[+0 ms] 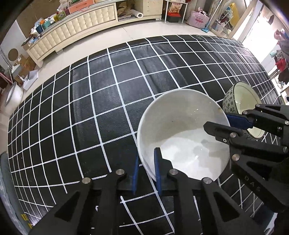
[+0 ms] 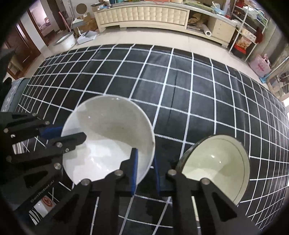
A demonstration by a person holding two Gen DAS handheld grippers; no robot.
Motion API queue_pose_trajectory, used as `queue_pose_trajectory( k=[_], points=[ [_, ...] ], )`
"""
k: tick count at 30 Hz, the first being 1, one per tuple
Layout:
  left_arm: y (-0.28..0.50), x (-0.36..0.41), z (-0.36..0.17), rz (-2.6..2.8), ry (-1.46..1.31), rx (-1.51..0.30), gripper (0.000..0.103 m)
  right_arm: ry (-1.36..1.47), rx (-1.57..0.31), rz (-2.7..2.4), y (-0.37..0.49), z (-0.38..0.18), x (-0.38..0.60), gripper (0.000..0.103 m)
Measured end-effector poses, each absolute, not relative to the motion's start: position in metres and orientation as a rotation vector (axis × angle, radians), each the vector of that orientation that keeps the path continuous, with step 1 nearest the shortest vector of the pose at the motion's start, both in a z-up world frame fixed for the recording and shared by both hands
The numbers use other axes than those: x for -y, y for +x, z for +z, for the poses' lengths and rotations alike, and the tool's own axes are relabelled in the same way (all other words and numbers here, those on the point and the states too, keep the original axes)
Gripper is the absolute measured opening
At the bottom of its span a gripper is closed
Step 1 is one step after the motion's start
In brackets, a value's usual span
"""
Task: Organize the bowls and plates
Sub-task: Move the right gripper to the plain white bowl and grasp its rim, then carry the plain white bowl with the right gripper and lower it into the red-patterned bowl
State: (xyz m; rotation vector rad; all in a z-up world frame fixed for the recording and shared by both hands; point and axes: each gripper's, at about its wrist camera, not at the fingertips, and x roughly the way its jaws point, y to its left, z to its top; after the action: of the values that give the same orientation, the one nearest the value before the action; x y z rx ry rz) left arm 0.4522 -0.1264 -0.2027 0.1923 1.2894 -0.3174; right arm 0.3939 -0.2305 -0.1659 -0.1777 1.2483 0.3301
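Note:
A white bowl sits on the black cloth with a white grid. My left gripper is shut on its left rim, one blue pad inside and one outside. My right gripper is shut on the opposite rim in the same way. A smaller bowl with a dark floral outside and a cream inside lies tilted just right of the white bowl, close to the right gripper's outer finger.
The gridded table stretches far beyond both bowls to its far edge. Past it, on the tiled floor, stand a long cream cabinet, a white basin and a pink bag.

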Motion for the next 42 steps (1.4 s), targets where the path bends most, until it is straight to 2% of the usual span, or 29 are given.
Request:
queue_pose_trajectory(
  k=[12, 34, 42],
  points=[
    [0.442, 0.128, -0.202, -0.304, 0.213, -1.306, 0.012, -0.138, -1.197, 0.305, 0.382, -0.148, 0.228, 0.013],
    [0.349, 0.079, -0.107, -0.246, 0.135, -1.195, 0.011, -0.134, -1.073, 0.342, 0.303, -0.062, 0.198, 0.012],
    [0.307, 0.057, -0.094, -0.224, 0.114, -1.175, 0.011, -0.144, -1.065, 0.36, 0.27, -0.056, 0.182, 0.012]
  ],
)
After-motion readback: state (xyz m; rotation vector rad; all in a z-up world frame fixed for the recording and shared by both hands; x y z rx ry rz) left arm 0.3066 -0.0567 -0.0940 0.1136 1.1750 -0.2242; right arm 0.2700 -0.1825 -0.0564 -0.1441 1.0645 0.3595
